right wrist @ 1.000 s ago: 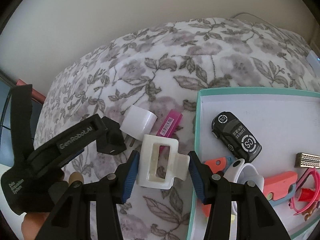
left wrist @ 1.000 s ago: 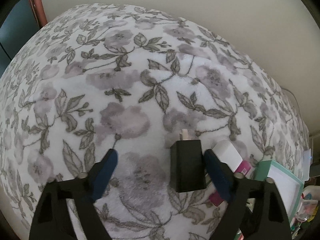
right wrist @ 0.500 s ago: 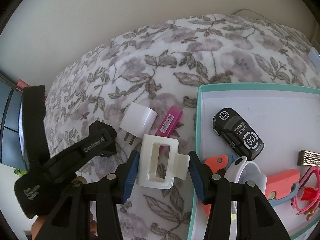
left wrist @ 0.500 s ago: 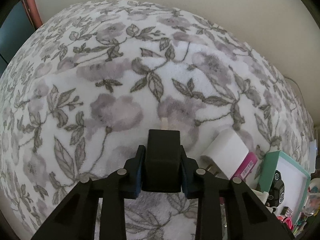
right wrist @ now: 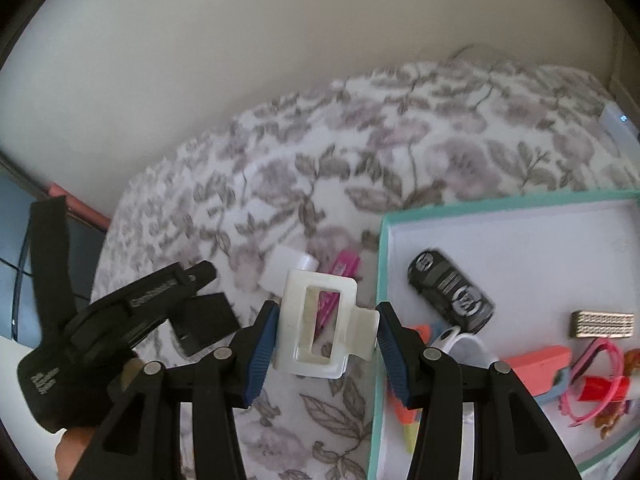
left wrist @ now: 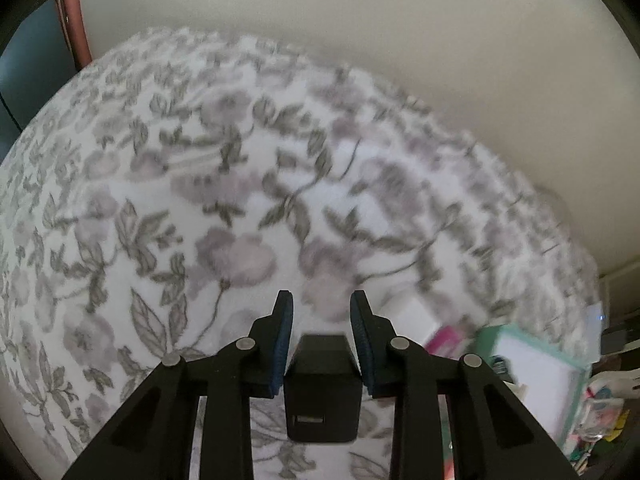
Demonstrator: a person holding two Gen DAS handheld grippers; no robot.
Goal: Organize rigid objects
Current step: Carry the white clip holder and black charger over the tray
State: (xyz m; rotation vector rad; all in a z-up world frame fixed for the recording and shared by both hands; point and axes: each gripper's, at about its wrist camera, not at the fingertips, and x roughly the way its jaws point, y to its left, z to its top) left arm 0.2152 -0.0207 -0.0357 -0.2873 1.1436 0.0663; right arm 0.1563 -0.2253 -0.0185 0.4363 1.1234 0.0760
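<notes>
My left gripper point(left wrist: 322, 304) is shut on a black USB charger point(left wrist: 320, 384), which sits deep between the blue pads with its port facing the camera. It hangs above the floral blanket point(left wrist: 200, 208). In the right wrist view the same charger point(right wrist: 206, 318) shows at the left, in the left gripper held by a hand. My right gripper point(right wrist: 326, 312) is shut on a white hair claw clip point(right wrist: 326, 324), lifted off the blanket beside the teal box point(right wrist: 380, 248). A white charger point(right wrist: 286, 268) and a pink item point(right wrist: 345, 266) lie on the blanket behind the clip.
The teal-rimmed white box at the right holds a black toy car point(right wrist: 448, 292), a silver clip point(right wrist: 602, 324), a coral piece point(right wrist: 536, 362) and pink bits. A cream wall runs behind the bed. Dark furniture stands at the far left.
My left gripper closed on the black charger and lifted it off the blanket. The right gripper rose too, still holding the white clip.
</notes>
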